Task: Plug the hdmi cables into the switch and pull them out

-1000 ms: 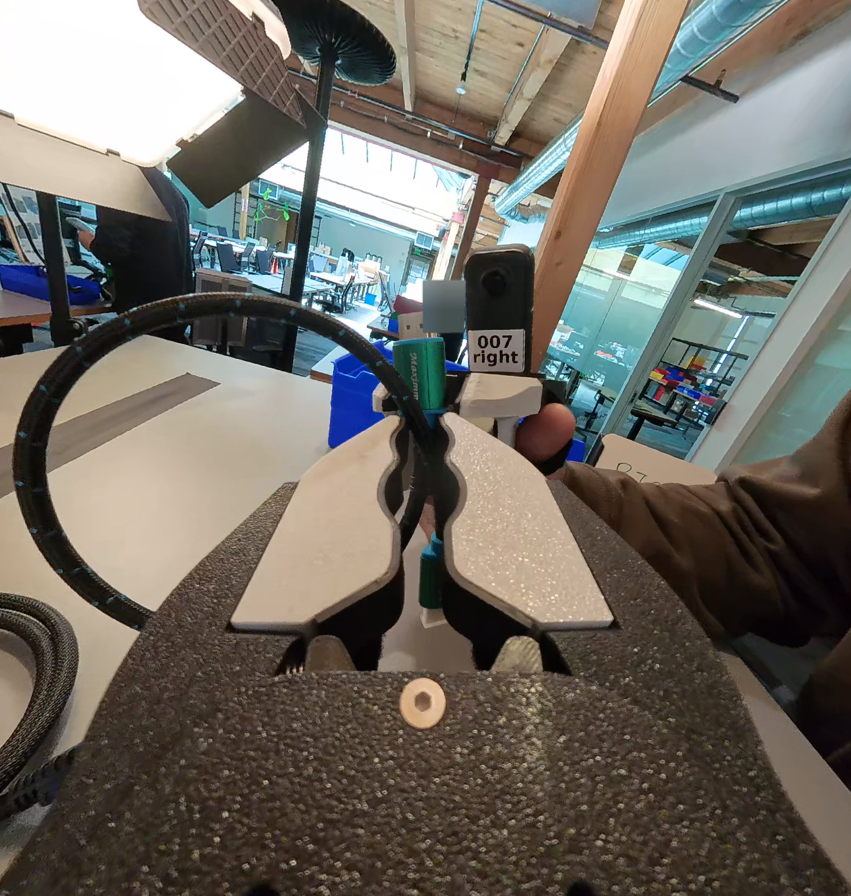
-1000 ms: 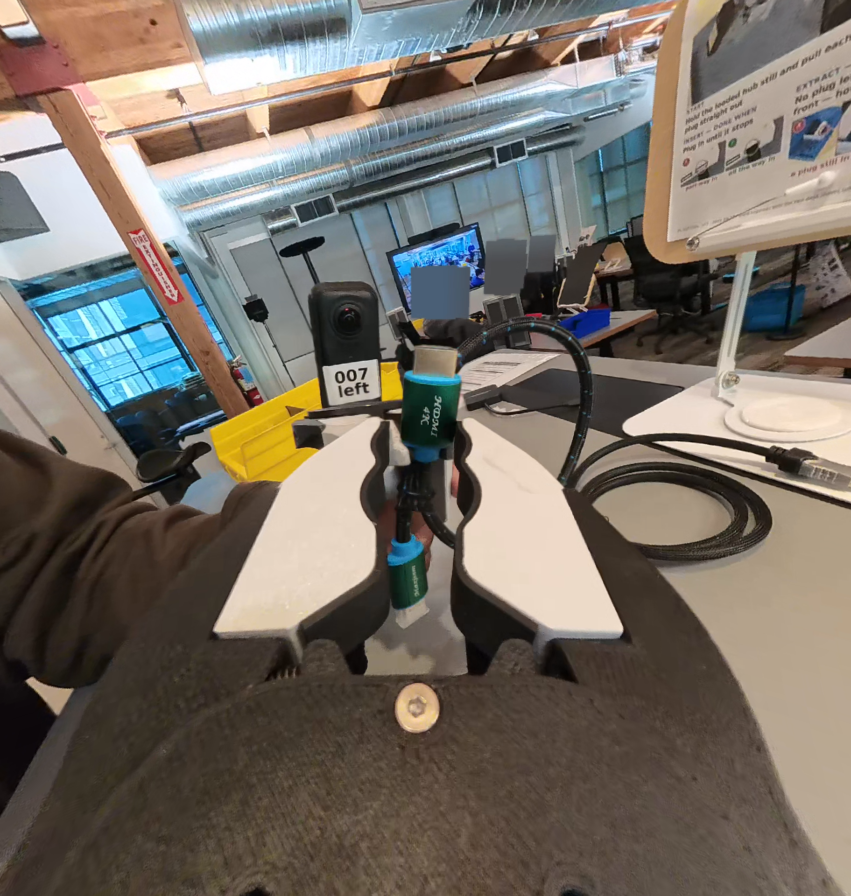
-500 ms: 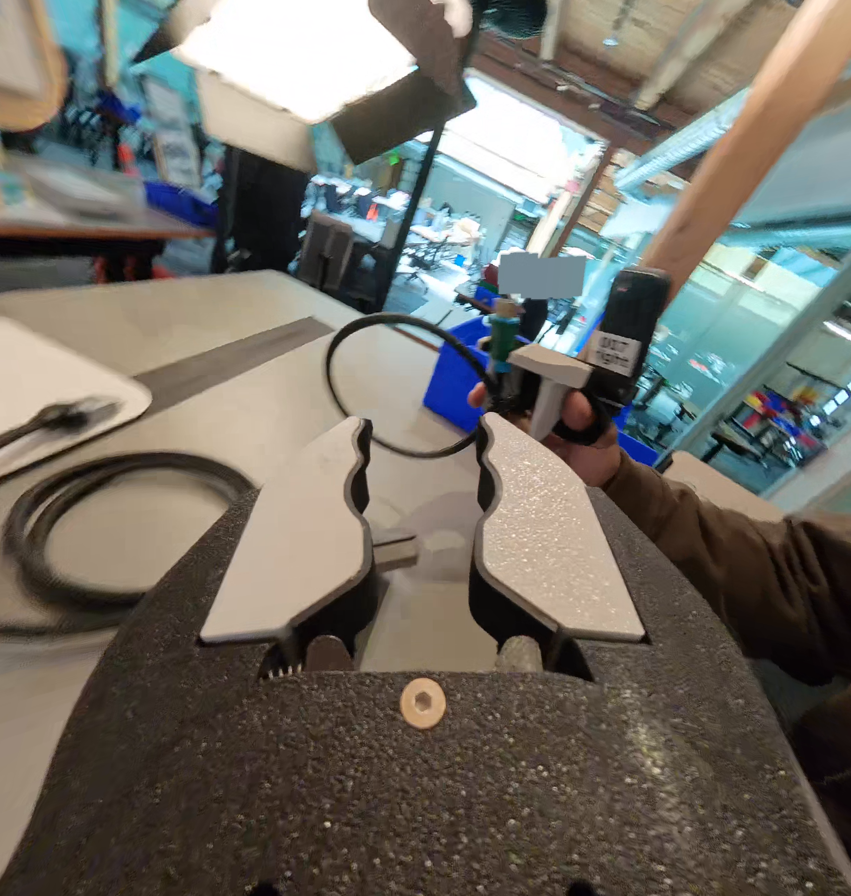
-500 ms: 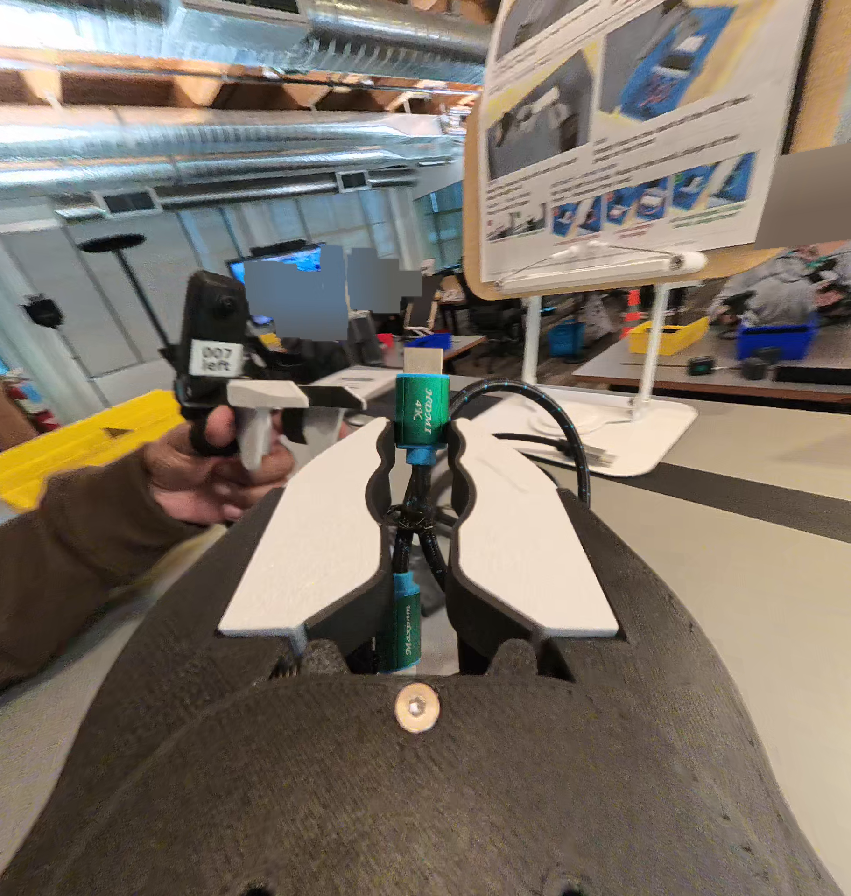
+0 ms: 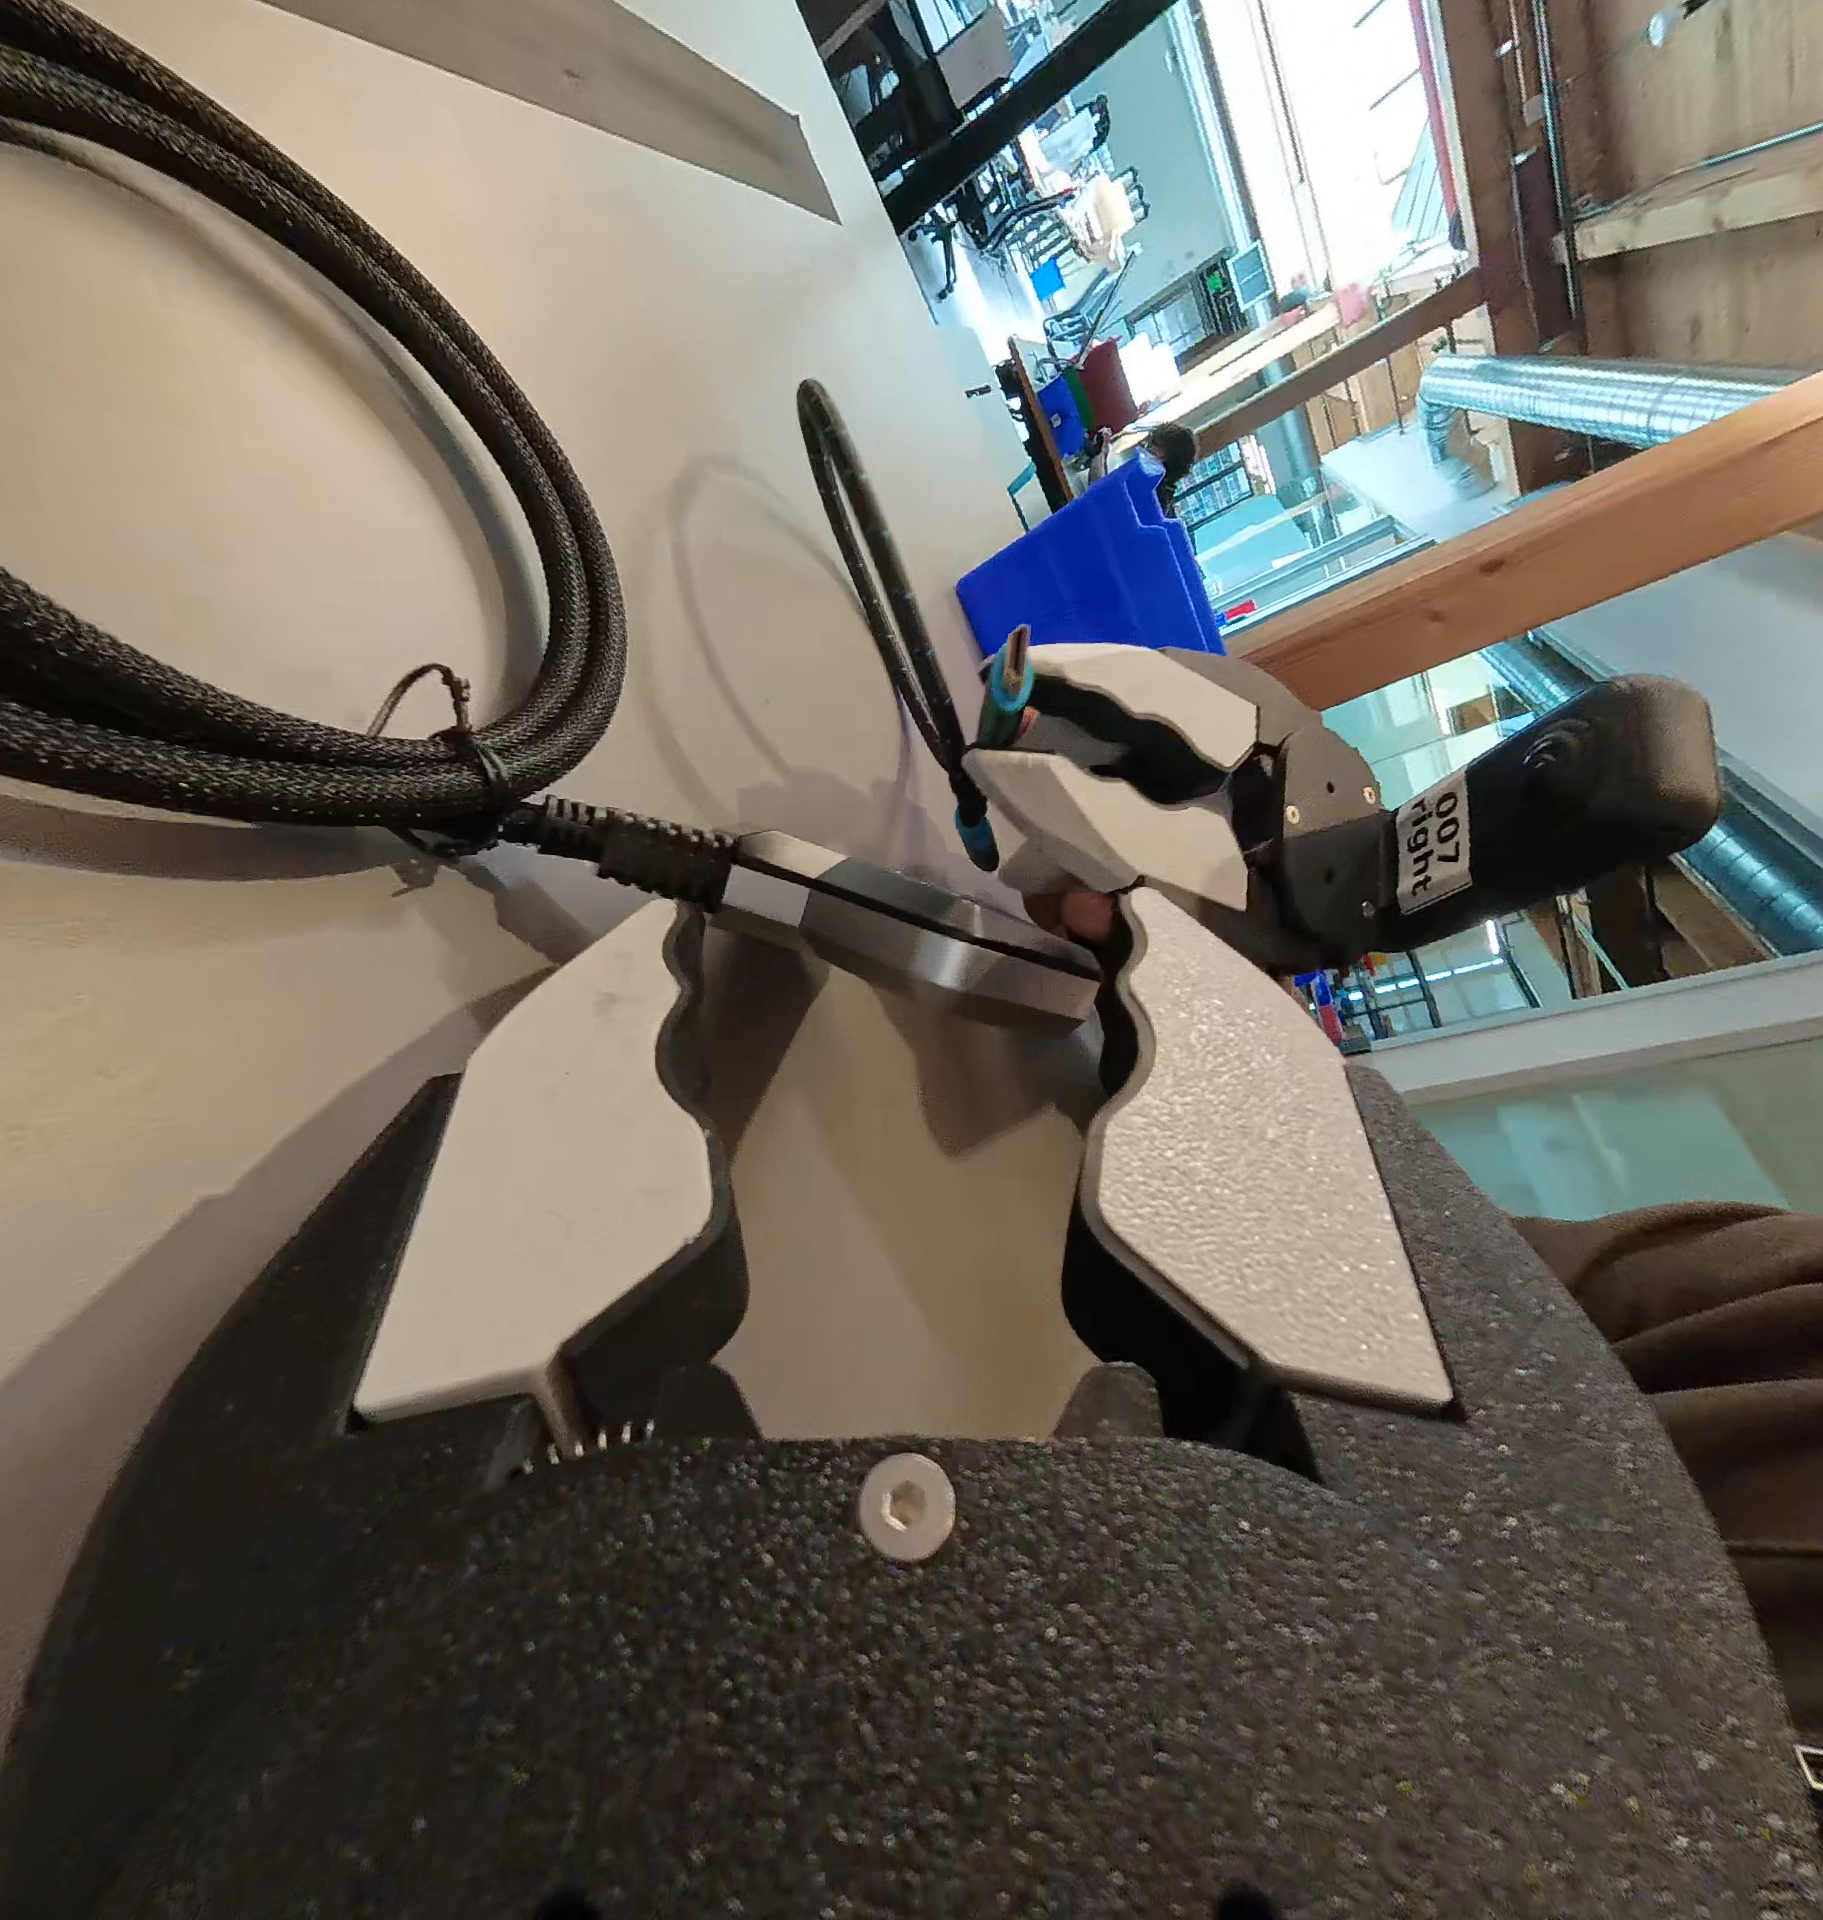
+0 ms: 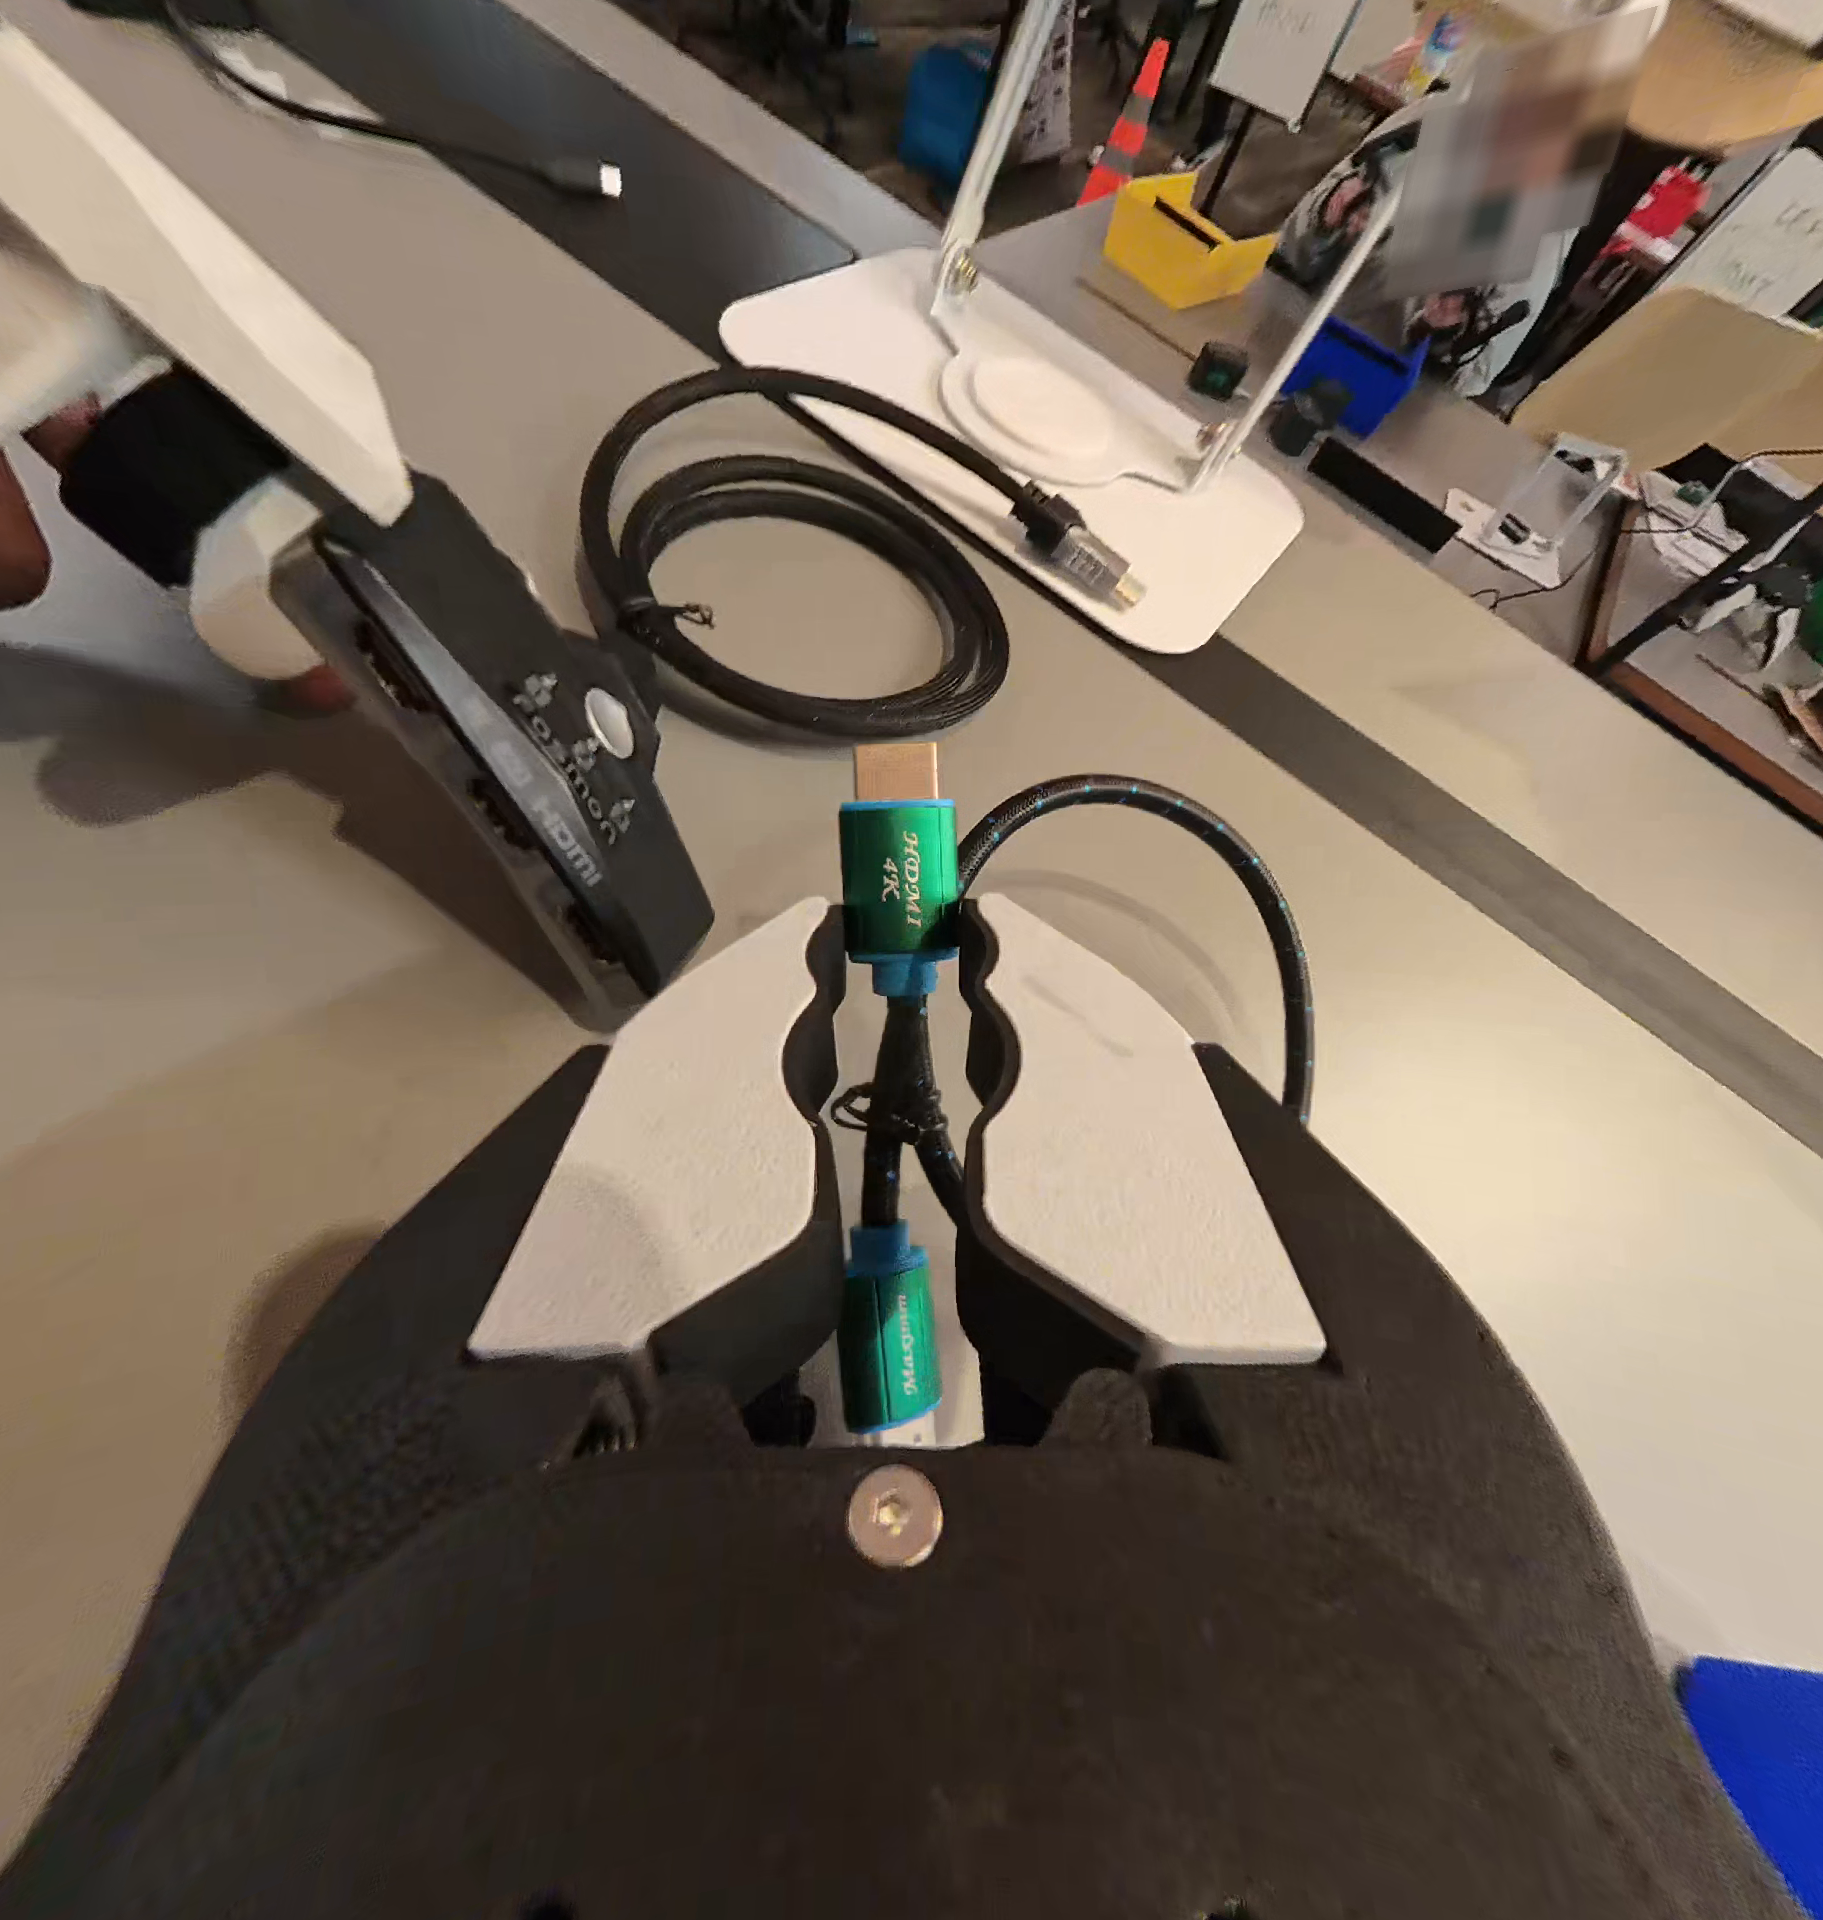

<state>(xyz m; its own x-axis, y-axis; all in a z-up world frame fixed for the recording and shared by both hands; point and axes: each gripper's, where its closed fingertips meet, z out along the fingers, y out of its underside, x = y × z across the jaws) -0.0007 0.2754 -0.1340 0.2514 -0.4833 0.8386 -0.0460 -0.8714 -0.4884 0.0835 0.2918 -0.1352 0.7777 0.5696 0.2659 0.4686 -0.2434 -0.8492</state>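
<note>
Clamping a green plug by its rigid shell, the right gripper hovers above the tabletop; the stiff braided cable loops. The left gripper spreads wide around a slim black box.

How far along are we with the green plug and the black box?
Done: right gripper clamps the green plug, gold tip forward. In hand: left gripper open astride the black box. Left: plug apart from the box, in no port.
</note>
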